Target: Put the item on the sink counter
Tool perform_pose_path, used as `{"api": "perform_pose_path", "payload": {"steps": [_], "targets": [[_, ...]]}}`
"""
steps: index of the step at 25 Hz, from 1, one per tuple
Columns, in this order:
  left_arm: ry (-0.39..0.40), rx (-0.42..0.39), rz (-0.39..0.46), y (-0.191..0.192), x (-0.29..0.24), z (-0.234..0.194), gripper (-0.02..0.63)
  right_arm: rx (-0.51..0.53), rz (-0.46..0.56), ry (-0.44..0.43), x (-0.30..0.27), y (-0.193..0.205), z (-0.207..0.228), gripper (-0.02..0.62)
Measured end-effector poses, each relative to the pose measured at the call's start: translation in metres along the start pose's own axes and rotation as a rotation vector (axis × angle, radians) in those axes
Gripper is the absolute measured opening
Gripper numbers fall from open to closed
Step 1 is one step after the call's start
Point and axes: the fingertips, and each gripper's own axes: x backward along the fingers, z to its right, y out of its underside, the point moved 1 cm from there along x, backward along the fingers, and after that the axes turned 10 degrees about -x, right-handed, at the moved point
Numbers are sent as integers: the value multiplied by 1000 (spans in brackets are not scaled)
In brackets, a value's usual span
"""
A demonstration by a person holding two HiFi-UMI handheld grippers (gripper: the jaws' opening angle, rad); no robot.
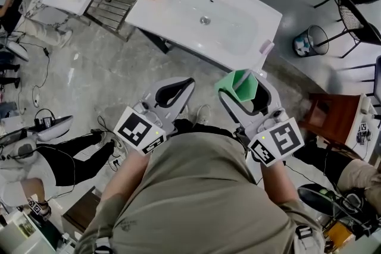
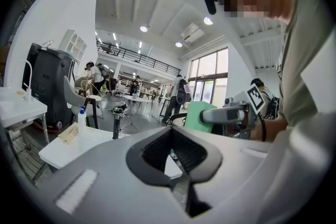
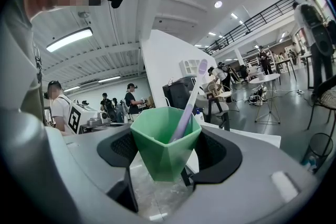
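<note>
Right now the right claw (image 1: 245, 90) clamps the green cup (image 3: 164, 152) between its jaws, a toothbrush (image 3: 188, 105) leaning inside. The cup is held in the air, short of the counter (image 1: 161, 9). The left claw (image 1: 183, 85) is closed on nothing.

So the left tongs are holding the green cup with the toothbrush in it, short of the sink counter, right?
Not quite: it is the right tongs that hold the green cup with the toothbrush in it, short of the sink counter. The right gripper view shows them clamped on it; the left tongs hold nothing.
</note>
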Motion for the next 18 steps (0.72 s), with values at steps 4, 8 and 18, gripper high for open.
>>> {"api": "perform_pose_path", "payload": {"steps": [4,8,18], "targets": [[-12,-3,5,-3,-4,-6,6,4,-1,-10,-5,-5,3,325],[-21,-6,8,-3,-6,-12,6,12,4,-19,-11,-9,6,325],[-23,-9,22,-2,-12,-26,6,24,11,-18,-24,-14,11,325]]}}
